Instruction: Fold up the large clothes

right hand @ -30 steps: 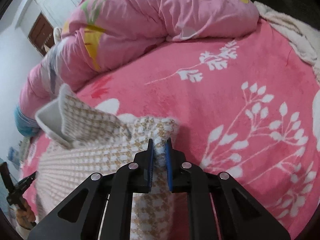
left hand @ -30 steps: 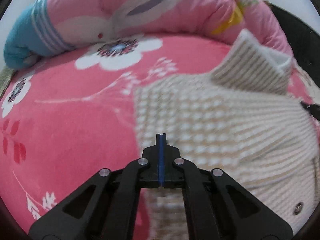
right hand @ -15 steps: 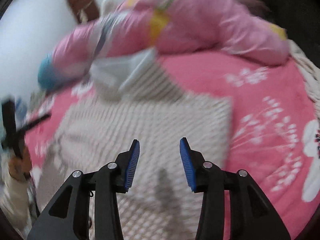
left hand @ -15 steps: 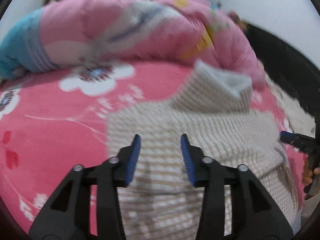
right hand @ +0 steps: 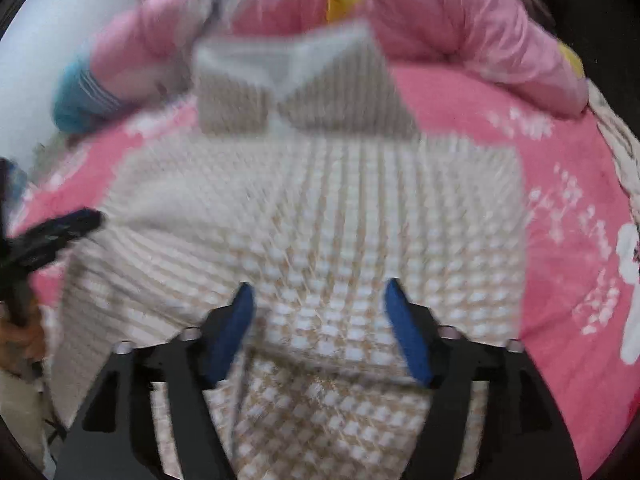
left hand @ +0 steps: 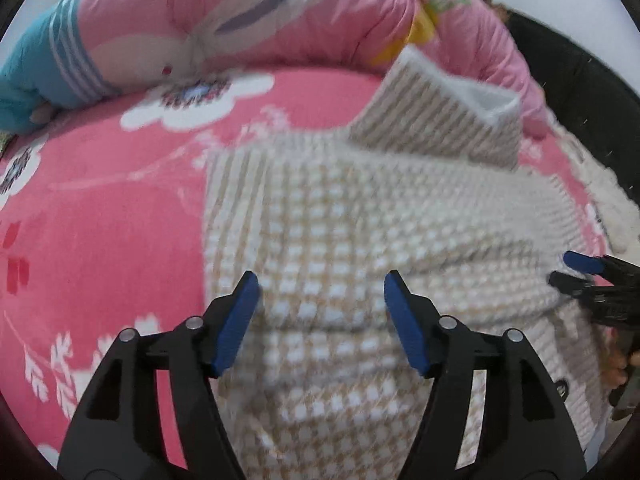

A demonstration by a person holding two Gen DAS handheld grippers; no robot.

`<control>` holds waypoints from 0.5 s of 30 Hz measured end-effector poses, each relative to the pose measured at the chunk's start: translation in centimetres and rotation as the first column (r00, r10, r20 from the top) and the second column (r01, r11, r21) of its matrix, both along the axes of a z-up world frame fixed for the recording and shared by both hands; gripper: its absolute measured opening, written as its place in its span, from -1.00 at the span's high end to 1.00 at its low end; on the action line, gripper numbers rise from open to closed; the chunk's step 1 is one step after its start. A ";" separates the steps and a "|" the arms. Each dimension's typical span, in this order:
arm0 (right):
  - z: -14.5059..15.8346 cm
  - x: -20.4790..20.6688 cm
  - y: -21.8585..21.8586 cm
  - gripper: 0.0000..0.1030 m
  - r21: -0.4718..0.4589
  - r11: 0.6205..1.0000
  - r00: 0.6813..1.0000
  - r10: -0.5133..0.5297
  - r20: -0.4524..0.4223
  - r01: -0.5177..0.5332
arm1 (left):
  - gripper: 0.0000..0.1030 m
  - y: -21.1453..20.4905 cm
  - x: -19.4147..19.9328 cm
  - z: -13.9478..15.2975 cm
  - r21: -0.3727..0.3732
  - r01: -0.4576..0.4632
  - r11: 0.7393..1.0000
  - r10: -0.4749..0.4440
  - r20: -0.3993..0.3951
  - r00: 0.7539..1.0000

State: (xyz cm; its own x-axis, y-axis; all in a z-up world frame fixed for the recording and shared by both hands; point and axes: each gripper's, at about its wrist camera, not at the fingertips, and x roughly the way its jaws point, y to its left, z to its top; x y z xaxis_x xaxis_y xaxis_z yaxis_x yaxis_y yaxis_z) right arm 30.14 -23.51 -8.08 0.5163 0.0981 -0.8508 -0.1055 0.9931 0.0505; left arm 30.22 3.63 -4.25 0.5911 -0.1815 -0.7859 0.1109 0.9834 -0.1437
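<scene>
While our left gripper [left hand: 320, 320] stands with its blue pads [left hand: 236, 320] spread apart, having just been opening, nothing is pinched; the beige checked garment [left hand: 360, 220] lies loose beneath them across the middle of the frame. Our right gripper [right hand: 320, 326] has likewise just been opening, its pads wide over the same cloth. We see the folded collar [right hand: 296, 80] toward the upper centre, the pink floral blanket [left hand: 100, 208] at left, and a rolled pink quilt [left hand: 240, 20] along the top.
</scene>
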 end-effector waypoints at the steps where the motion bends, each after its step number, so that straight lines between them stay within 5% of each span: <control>1: 0.2 -0.2 0.1 -0.44 -0.009 1.000 1.000 -0.015 0.010 0.015 | -0.22 0.1 -0.7 0.0 0.000 -0.004 1.000 0.004 0.001 1.000; 7: 5.4 -9.5 1.2 -0.56 0.112 0.993 0.992 -0.059 0.107 0.047 | -0.58 1.4 -8.4 2.2 -0.007 -0.014 1.000 0.014 0.079 0.997; 15: 0.8 -21.0 3.8 -0.74 0.047 0.994 0.993 -0.098 0.060 0.095 | -0.65 -0.5 -18.1 -0.7 0.124 -0.024 0.992 0.016 0.059 0.998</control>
State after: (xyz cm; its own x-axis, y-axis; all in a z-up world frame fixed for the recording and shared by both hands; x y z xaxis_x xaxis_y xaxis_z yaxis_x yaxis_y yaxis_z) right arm 9.12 -19.66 -7.26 0.5767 0.0818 -0.8128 -0.0138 0.9958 0.0904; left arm 12.15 3.08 -4.91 0.6386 -0.0719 -0.7662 0.0955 0.9953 -0.0138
